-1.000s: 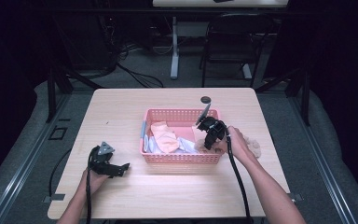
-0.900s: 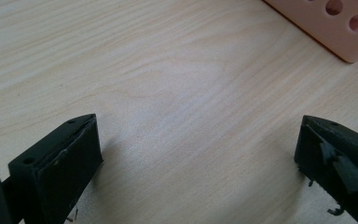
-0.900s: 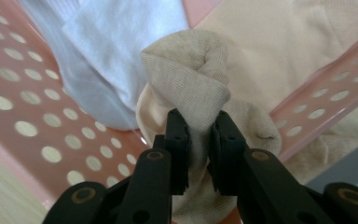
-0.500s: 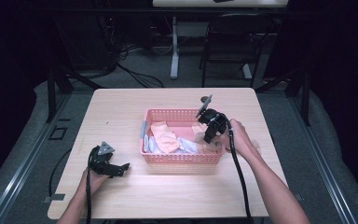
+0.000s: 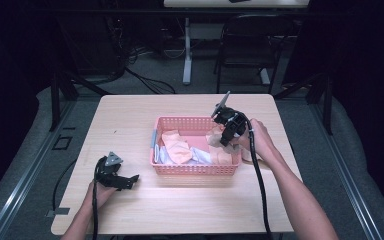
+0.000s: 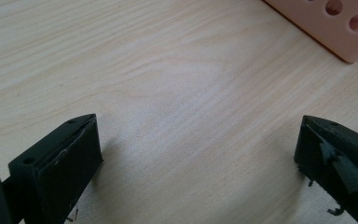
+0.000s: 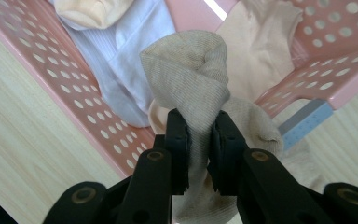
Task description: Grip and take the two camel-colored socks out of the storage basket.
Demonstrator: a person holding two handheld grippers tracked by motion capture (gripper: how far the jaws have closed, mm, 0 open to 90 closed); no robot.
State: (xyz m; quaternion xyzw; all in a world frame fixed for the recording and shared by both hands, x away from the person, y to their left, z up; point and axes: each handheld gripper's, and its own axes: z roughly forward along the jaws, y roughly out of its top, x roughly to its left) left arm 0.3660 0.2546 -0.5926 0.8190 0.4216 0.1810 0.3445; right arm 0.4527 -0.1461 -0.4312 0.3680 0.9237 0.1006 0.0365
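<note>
because the beige sock (image 7: 200, 79) is light, limp and stretchy, the right gripper (image 7: 199, 154), closed on its bunched middle above the basket (image 7: 51, 70), should keep that thick fold clamped.

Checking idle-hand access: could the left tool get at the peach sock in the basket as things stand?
Probably yes: the left tool rests open on the table, the basket is open-topped, and the peach sock lies uncovered on its near-left side.

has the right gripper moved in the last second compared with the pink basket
Yes. In the high view the right gripper, shut on a beige sock, has risen against the pink basket, from low at its right end to above it.
</note>
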